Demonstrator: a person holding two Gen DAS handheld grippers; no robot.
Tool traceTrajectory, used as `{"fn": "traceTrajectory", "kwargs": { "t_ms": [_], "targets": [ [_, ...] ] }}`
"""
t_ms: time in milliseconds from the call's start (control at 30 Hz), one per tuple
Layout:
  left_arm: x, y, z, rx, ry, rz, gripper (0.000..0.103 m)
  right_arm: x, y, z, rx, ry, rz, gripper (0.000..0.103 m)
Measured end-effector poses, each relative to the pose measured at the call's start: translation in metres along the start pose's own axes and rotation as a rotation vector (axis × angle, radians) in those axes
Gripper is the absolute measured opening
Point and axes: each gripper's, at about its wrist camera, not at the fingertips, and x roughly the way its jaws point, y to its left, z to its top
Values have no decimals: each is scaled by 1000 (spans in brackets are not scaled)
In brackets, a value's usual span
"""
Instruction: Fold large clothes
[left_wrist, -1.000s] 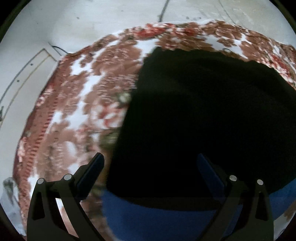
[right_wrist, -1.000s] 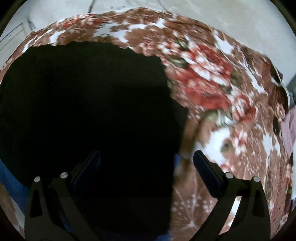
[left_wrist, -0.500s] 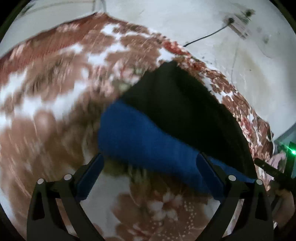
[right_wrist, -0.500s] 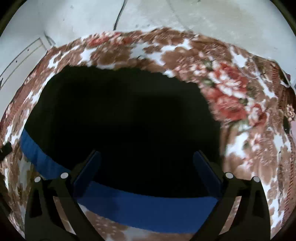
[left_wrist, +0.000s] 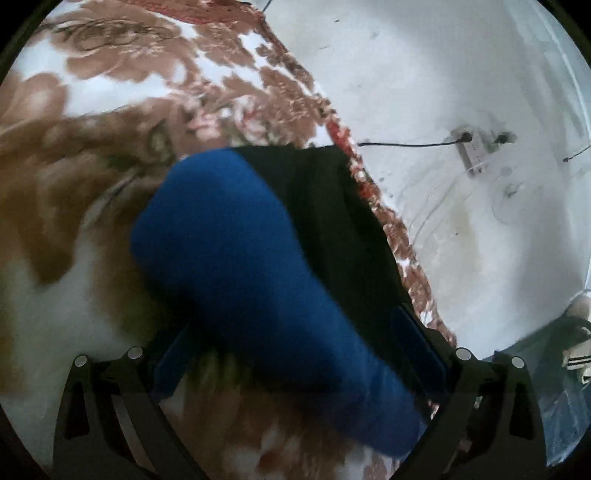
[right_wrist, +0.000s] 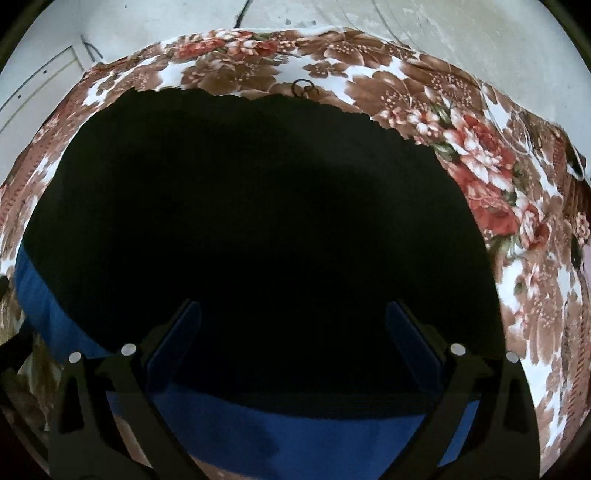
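1. A black garment (right_wrist: 258, 229) with a blue band (right_wrist: 295, 439) along its near edge lies flat on a floral blanket (right_wrist: 480, 173) (brown, red, white).
2. The left gripper (left_wrist: 295, 354) hovers spread apart, empty, over the band.
3. The right gripper (right_wrist: 291, 347) is likewise released above the garment.

One garment (right_wrist: 258, 229), black with one blue band (right_wrist: 303, 439) along its near edge, lies under and ahead of the right claw. One flowered blanket (right_wrist: 476, 158) spreads beneath it. Two claws: left (left_wrist: 299, 354) and right (right_wrist: 293, 343). One cable (left_wrist: 406, 144) and one wall socket (left_wrist: 471, 153) show ahead-right of the left claw.
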Motion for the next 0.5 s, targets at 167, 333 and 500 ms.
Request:
{"fn": "traceTrajectory", "kwargs": {
  "t_ms": [167, 333, 500],
  "targets": [
    [35, -12, 21, 63, 0, 15, 97, 10, 3, 0, 15, -5, 0, 98],
    [32, -39, 38, 105, -39, -49, 97, 11, 4, 0, 38, -17, -6, 98],
    [15, -15, 3, 97, 7, 110, 97, 13, 0, -2, 78, -18, 7, 98]
  ]
}}
